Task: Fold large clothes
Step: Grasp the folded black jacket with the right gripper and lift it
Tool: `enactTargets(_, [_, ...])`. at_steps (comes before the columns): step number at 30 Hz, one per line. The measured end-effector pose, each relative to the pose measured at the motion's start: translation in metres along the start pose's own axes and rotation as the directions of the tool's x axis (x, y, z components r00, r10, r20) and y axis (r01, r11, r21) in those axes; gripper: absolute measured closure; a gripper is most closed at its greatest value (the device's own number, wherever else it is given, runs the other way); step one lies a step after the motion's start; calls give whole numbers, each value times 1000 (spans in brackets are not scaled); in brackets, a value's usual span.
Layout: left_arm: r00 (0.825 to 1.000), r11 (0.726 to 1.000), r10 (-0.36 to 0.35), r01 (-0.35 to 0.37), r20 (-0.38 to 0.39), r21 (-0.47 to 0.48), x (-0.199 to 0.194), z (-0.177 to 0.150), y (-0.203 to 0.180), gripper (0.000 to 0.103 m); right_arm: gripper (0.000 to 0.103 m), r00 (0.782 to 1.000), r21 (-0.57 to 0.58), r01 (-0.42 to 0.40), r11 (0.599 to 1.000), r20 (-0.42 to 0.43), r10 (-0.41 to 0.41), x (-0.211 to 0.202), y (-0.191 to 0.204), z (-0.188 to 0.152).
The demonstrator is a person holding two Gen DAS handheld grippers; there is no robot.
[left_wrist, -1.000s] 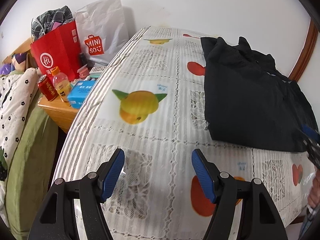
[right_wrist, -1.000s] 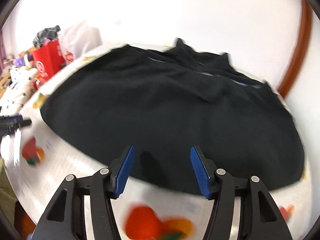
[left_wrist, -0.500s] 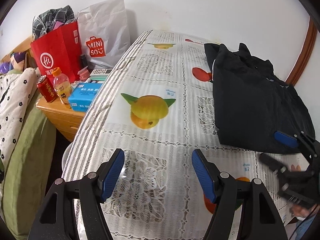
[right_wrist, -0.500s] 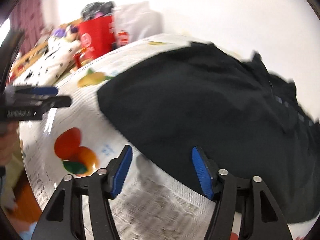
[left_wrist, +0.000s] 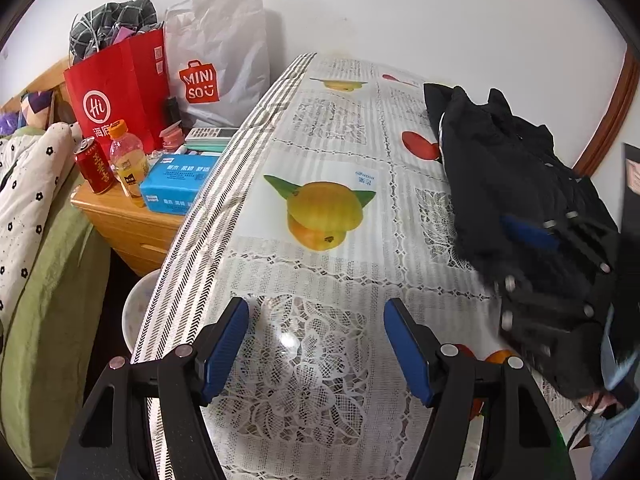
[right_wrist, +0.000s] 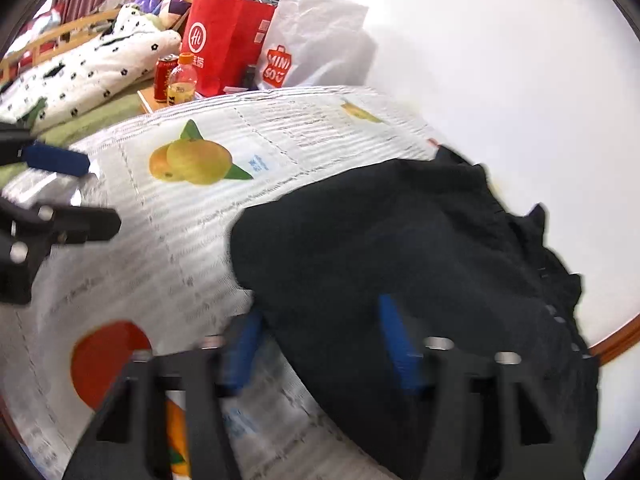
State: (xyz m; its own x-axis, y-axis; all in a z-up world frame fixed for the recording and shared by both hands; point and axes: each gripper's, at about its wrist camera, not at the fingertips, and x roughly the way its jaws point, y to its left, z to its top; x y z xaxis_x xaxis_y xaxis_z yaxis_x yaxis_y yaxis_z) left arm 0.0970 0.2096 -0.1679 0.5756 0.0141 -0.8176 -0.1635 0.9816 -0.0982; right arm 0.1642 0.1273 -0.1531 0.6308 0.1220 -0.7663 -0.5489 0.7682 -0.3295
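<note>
A black garment (left_wrist: 512,168) lies bunched on the right half of a table under a fruit-print lace cloth (left_wrist: 328,160). My left gripper (left_wrist: 316,344) hangs open over bare cloth near the table's front, with nothing between its fingers. My right gripper (right_wrist: 320,340) is at the garment's (right_wrist: 400,240) near left corner. Its jaws are closing with the black fabric between them, still apart and blurred. The left wrist view shows the right gripper (left_wrist: 552,280) low at the right, over the garment's edge. The left gripper (right_wrist: 60,192) shows at the right wrist view's left edge.
Left of the table stands a wooden nightstand (left_wrist: 120,220) with a red can (left_wrist: 94,168), an orange bottle (left_wrist: 128,160) and a blue tissue box (left_wrist: 176,184). A red paper bag (left_wrist: 120,92) and a white bag (left_wrist: 216,72) stand behind. A bed with a spotted quilt (left_wrist: 24,184) is further left.
My right gripper has swung across and rolled, coming to the garment's near left corner, with fabric now between its fingers. The left gripper has drifted a little and stays open.
</note>
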Motion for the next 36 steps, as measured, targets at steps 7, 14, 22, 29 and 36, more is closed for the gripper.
enactTargets(7, [1000,999,14,-14,16,38,-1,5,-13,35,97,998,122,-19,992,56,12,-8,-26,24])
enactTargets(14, [997,996,-39,32,71,89,-13,14,-44,35,98,961,450,5,893,244,-129,-79,-139,4])
enactTargets(22, [986,977,-129,108,104,182,-15,17,-102,35,98,954,736,98,670,123,-274,-91,-234,-102])
enactTargets(29, [978,941,-205,184,48,284,-2,7,-166,35,92,974,773,204,601,-100,-202,-53,-243,-174])
enactTargets(36, [963,902,-267,260,-26,345,11,-3,-218,35,62,957,697,258,669,-90,-276,-89,-246,-195])
